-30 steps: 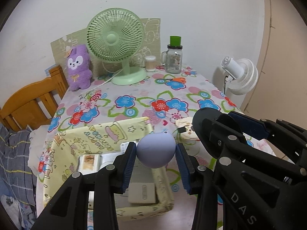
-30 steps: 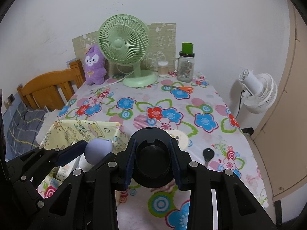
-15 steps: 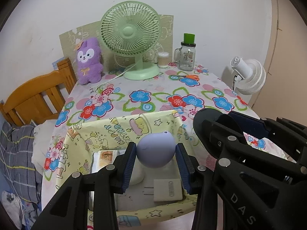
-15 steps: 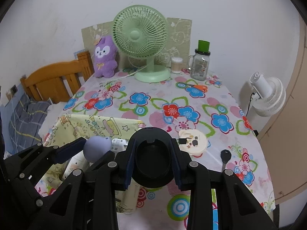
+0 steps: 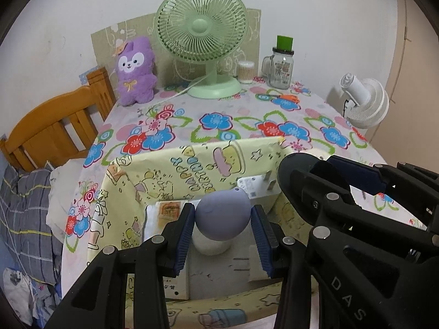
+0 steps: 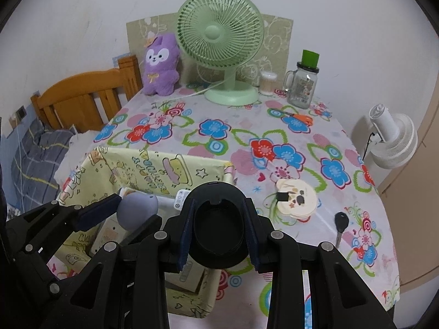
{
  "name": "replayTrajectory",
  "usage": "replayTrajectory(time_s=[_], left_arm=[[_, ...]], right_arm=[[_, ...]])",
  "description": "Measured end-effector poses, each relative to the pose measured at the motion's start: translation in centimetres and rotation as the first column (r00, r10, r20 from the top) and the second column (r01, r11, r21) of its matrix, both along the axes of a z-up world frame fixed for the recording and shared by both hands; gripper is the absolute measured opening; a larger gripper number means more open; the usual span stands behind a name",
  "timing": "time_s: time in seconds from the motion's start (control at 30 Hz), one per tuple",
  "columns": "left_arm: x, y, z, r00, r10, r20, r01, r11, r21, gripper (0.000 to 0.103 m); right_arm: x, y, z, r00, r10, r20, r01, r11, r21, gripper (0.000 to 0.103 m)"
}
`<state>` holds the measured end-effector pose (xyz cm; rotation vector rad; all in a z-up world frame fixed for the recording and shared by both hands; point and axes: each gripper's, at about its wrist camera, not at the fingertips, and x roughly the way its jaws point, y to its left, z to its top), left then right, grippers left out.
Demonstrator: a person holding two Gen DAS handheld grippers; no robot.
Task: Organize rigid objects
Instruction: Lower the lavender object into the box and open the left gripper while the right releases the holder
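My left gripper is shut on a lavender round-headed object with a white base and holds it over the open yellow fabric storage box. The same object shows in the right wrist view between the left fingers. My right gripper is shut on a black ring-shaped cap and hovers at the box's right edge. In the box lie white adapters and a small labelled carton.
On the flowered tablecloth lie a bear-shaped cream item, a black key and orange scissors. At the back stand a green fan, purple plush, glass jar and swab pot. A white fan is right.
Both grippers have moved left and lower over the yellow box, still holding their objects. The box interior now fills more of the left wrist view.
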<state>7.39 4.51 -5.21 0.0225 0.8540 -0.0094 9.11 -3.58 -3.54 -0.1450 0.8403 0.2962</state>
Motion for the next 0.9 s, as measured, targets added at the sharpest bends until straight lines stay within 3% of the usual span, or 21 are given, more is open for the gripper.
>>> replayTrajectory(time_s=[0.43,0.53,0.57,0.7,0.9], left_arm=[[0.1,2.0,-1.3,1.0,-0.008,-0.031,0.007,1.0,-0.026,0.045],[0.1,2.2,-1.3,1.0,-0.005,-0.024,0.004,1.0,-0.021,0.057],[0.1,2.3,-1.3,1.0,-0.004,-0.019,0.004,1.0,-0.021,0.062],[0.0,2.4,-1.1,1.0,-0.002,-0.011,0.001,0.999,-0.032,0.082],[0.0,1.9,-0.6,1.0,-0.018,-0.002,0.018,0.999,-0.042,0.09]], right_arm=[[-0.1,2.5,-0.6,0.998,0.051,0.027,-0.049,0.996,-0.075,0.038],[0.2,2.9,-0.8,0.997,0.066,0.027,-0.063,0.994,-0.084,0.038],[0.3,3.1,-0.9,0.997,0.067,0.03,-0.064,0.994,-0.088,0.041],[0.6,3.2,-0.8,0.998,0.048,0.044,-0.044,0.995,-0.093,0.072],[0.4,2.7,-0.2,0.996,0.036,0.076,-0.029,0.995,-0.091,0.08]])
